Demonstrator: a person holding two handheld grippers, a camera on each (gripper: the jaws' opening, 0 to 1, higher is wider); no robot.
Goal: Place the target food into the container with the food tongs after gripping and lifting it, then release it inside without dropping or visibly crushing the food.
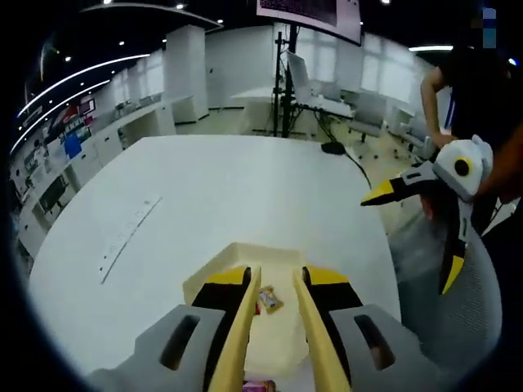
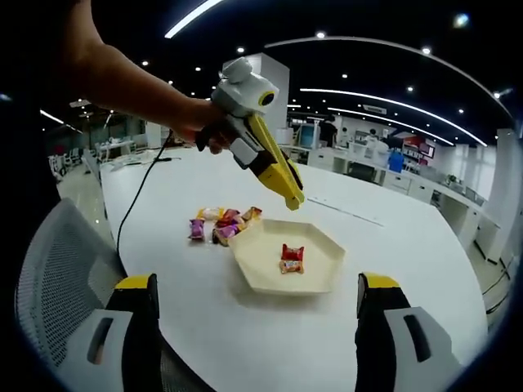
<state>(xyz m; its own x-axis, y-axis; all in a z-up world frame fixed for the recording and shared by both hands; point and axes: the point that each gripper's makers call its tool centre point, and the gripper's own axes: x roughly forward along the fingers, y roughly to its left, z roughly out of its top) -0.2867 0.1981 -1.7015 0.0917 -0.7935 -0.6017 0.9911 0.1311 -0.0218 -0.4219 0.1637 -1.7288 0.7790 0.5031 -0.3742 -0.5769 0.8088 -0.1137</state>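
Note:
A cream hexagonal tray [image 2: 323, 280] lies on the white table [image 2: 409, 237] with one red and orange wrapped candy [image 2: 292, 258] inside. A small heap of wrapped candies [image 2: 219, 225] sits on the table against the tray's far left side. A hand holds my left gripper [image 2: 292, 199] above the tray's far edge, tongs pointing down. In the left gripper view its yellow jaws [image 1: 278, 273] stand a little apart over the tray [image 1: 214, 273], framing the candy [image 1: 268, 300] without touching it. My right gripper [image 2: 257, 282] is spread wide and holds nothing; it also appears at the right [image 1: 407, 245].
A grey mesh chair [image 2: 49, 269] stands at the table's near edge. A black cable [image 2: 139, 196] runs across the table behind the candies. A person [image 1: 478, 90] stands by the table's right side. Desks and monitors line the room beyond.

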